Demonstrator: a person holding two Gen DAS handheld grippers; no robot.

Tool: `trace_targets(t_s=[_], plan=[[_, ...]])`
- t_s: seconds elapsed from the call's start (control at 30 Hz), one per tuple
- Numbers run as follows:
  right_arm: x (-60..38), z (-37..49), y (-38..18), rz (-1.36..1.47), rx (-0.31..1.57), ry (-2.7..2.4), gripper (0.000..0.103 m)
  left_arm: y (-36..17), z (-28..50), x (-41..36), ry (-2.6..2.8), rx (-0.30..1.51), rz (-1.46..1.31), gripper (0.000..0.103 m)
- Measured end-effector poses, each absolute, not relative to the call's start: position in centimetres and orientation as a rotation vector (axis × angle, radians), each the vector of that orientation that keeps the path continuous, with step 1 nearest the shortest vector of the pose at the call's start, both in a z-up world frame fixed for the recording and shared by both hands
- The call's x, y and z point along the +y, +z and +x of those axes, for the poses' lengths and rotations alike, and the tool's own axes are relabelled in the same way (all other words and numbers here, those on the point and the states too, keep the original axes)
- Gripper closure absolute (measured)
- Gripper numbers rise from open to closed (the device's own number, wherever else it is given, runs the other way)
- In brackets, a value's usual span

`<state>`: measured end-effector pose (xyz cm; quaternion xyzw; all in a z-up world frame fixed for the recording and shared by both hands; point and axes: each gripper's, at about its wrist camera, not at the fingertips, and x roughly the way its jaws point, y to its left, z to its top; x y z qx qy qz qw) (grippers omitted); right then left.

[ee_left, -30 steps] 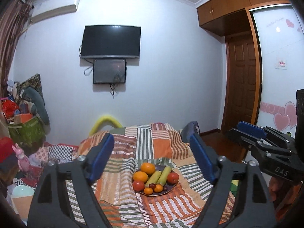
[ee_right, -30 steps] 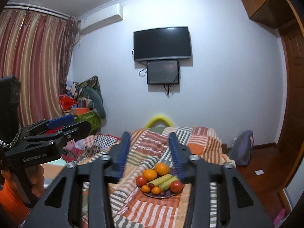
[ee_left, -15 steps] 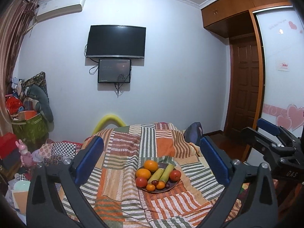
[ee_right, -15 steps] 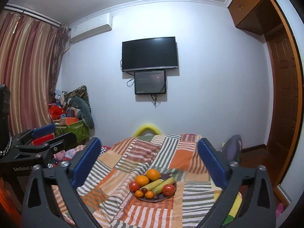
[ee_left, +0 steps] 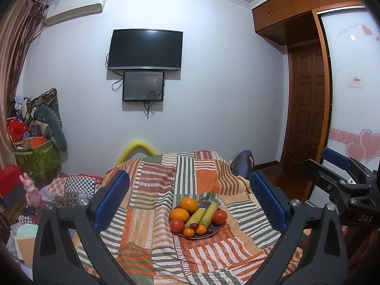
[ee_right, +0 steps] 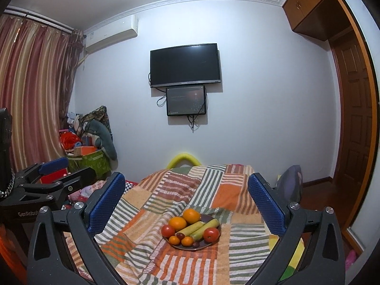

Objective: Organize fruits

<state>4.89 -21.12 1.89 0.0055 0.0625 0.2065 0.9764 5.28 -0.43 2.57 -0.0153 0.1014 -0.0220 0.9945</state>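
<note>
A dark plate (ee_left: pixel 219 228) of fruit sits on a striped patchwork cloth (ee_left: pixel 166 185). It holds two oranges (ee_left: pixel 188 204), two red tomatoes (ee_left: pixel 219 216), two green-yellow stalks (ee_left: pixel 209 214), small tangerines and dark grapes. The plate rim also shows in the right wrist view (ee_right: pixel 209 218). My left gripper (ee_left: pixel 190 199) is open and empty, held back from the plate. My right gripper (ee_right: pixel 186 200) is open and empty, also held back. Each gripper shows at the edge of the other's view.
The cloth covers a raised surface with a yellow foam arch (ee_left: pixel 137 148) behind it. Clutter and a green box (ee_left: pixel 35 156) stand at the left. A wooden door (ee_left: pixel 306 109) and wardrobe are at the right. A TV (ee_left: pixel 146 49) hangs on the wall.
Both grippers have opened wide from a narrower gap. Both have drawn back a little, so the plate sits lower between the fingers.
</note>
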Motion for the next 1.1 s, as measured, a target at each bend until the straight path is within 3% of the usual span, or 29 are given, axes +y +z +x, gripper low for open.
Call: trace_targets(t_s=[1.1], plan=[[-21.60,4.99,2.08,0.001,0.126,0.408,0.000,2.41,5.28,-0.33,-0.051,0.216,-0.042,0.000]])
